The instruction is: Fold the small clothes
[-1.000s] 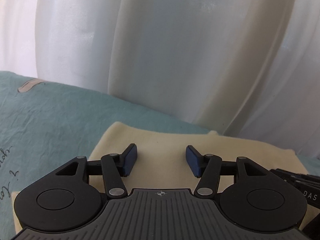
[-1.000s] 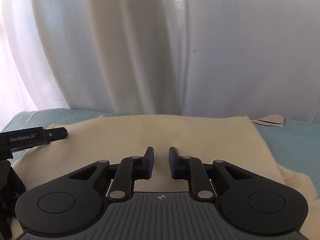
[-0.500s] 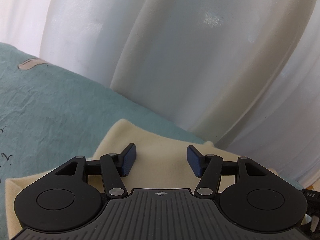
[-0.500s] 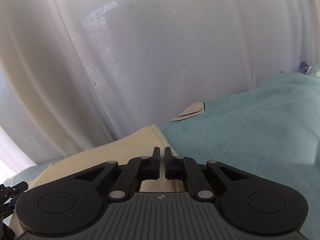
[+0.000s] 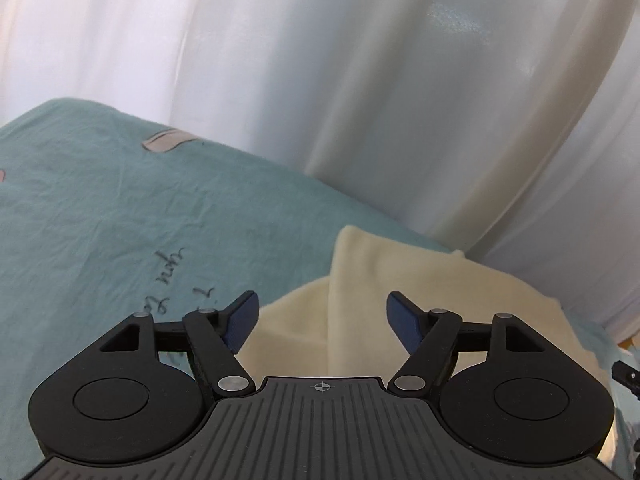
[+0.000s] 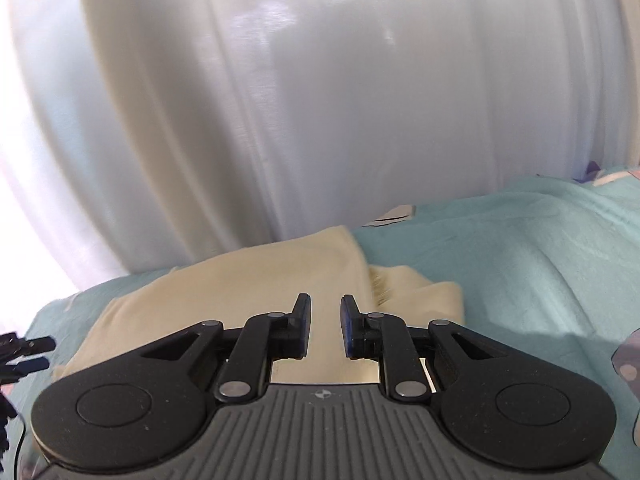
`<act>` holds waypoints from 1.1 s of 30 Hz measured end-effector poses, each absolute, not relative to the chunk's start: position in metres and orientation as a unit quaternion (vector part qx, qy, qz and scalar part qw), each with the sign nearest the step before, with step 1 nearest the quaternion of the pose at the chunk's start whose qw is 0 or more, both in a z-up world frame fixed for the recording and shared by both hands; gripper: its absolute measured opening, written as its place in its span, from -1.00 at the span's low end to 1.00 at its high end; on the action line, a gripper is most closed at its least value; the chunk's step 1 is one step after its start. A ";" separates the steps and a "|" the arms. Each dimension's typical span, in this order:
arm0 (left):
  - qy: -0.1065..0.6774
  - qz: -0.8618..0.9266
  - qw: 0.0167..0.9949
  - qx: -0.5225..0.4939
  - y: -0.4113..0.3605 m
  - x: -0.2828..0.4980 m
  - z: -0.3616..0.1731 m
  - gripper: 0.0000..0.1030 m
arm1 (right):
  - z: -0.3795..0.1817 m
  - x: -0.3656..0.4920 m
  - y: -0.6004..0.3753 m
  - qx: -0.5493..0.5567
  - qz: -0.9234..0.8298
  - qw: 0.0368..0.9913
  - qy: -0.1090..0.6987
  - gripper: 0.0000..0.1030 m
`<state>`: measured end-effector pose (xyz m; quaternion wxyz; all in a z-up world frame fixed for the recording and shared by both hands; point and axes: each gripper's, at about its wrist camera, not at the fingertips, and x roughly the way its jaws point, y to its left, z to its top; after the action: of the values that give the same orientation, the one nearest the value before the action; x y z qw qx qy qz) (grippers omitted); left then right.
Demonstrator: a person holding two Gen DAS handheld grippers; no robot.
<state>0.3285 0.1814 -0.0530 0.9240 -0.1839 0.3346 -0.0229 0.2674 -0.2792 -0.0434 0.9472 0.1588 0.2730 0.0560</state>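
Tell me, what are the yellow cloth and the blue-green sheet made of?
The yellow cloth looks like soft matte knit, maybe cotton: it drapes in thick smooth folds. The blue-green sheet looks like thin woven cotton, with fine creases and printed writing.

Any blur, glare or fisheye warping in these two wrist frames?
Left wrist: sharp; curtain bows with fisheye curvature, bright patches on its folds; left claw and cream garment crisp. Right wrist: softer, curtain smeared as if by motion, overexposed at left edge; right claw sharp.
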 end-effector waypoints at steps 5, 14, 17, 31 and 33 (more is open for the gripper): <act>0.376 -0.073 0.896 -0.224 0.195 0.301 -0.063 0.53 | -0.036 0.233 -0.238 0.160 0.168 0.933 0.274 -0.33; 0.367 -0.088 0.873 -0.310 0.200 0.297 -0.082 0.15 | -0.045 0.227 -0.159 0.107 0.249 0.906 0.325 -0.51; 0.370 -0.076 0.859 -0.346 0.210 0.298 -0.086 0.08 | -0.047 0.218 -0.143 0.094 0.260 0.902 0.332 -0.61; 0.383 -0.078 0.842 -0.372 0.219 0.290 -0.097 0.11 | -0.056 0.228 -0.113 0.077 0.269 0.894 0.350 -0.63; 0.379 -0.075 0.841 -0.379 0.219 0.293 -0.097 -0.04 | -0.057 0.231 -0.107 0.073 0.256 0.897 0.352 -0.63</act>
<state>0.2932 0.2188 -0.0967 0.8408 -0.3791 0.3791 -0.0749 0.2315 -0.1072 -0.0572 0.8973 0.0729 0.3523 0.2557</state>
